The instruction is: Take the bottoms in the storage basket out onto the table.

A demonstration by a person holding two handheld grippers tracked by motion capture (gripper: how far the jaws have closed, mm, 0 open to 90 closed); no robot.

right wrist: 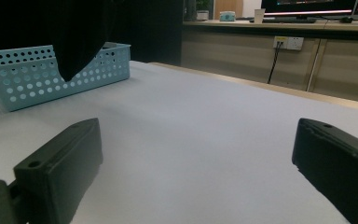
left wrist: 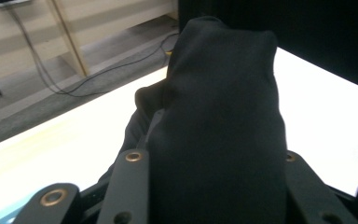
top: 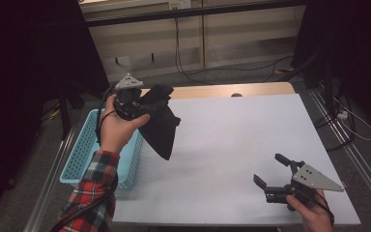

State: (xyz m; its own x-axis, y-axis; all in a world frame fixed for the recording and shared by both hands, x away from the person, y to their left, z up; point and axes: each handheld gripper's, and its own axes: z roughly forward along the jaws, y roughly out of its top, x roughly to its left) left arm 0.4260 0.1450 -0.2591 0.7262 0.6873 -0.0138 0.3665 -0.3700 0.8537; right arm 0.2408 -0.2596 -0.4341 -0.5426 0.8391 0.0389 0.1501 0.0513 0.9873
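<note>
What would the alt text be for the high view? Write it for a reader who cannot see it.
The left gripper holds a black cloth in the air beside a light blue basket. The right gripper rests open, low over the white table.

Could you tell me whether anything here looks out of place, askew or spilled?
Nothing stands out. The black cloth hangs bunched from the left claw, above the table's left edge beside the blue basket, which sits upright. The right claw waits open over bare table. No spill or damage shows.
</note>
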